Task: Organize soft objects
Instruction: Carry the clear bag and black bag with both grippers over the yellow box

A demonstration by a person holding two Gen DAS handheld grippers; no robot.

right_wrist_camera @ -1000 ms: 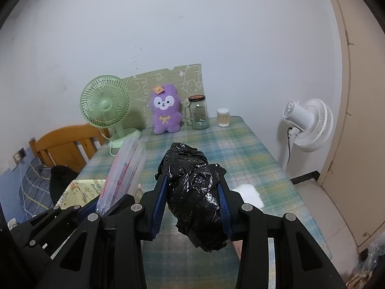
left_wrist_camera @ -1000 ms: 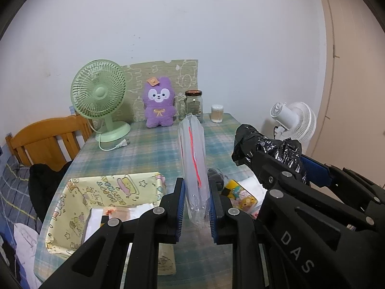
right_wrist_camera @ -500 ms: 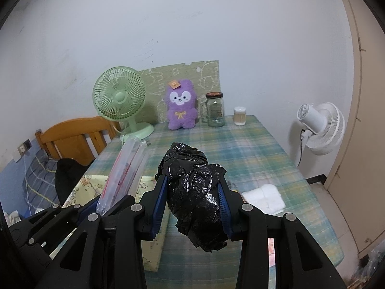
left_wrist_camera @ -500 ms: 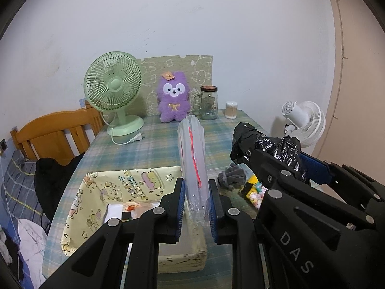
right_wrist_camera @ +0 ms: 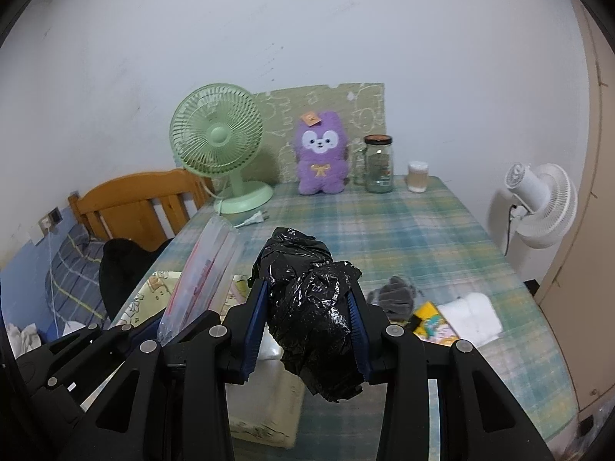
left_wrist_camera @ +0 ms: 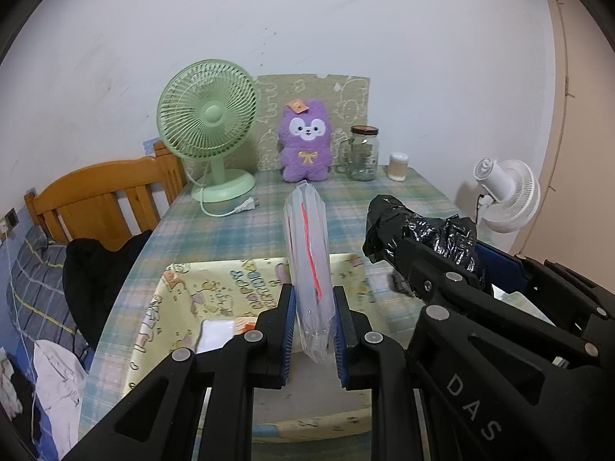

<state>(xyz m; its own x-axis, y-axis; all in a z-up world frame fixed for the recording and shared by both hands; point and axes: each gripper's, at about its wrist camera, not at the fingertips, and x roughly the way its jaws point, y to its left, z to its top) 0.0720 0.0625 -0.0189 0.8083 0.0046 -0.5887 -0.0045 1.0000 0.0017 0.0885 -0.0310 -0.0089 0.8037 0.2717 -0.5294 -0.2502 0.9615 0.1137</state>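
Observation:
My left gripper (left_wrist_camera: 313,330) is shut on a clear plastic zip bag (left_wrist_camera: 307,253) with a red seal line, held upright above a yellow cartoon-print fabric bin (left_wrist_camera: 215,288). My right gripper (right_wrist_camera: 307,326) is shut on a crumpled black plastic bag (right_wrist_camera: 307,288); it also shows in the left wrist view (left_wrist_camera: 423,230). The clear bag appears in the right wrist view (right_wrist_camera: 200,272), left of the black bag. A grey soft item (right_wrist_camera: 396,296), a yellow packet (right_wrist_camera: 434,322) and a white folded cloth (right_wrist_camera: 472,313) lie on the table to the right.
The plaid-covered table (right_wrist_camera: 403,230) holds a green desk fan (left_wrist_camera: 209,130), a purple plush toy (left_wrist_camera: 305,142), a glass jar (left_wrist_camera: 363,153) and a small white container (left_wrist_camera: 398,161) at the back. A wooden chair (left_wrist_camera: 100,196) stands left, a white fan (left_wrist_camera: 503,196) right.
Both grippers have pulled back and risen from the table with their bags held; the fabric bin now lies further under the left gripper and more of the table shows.

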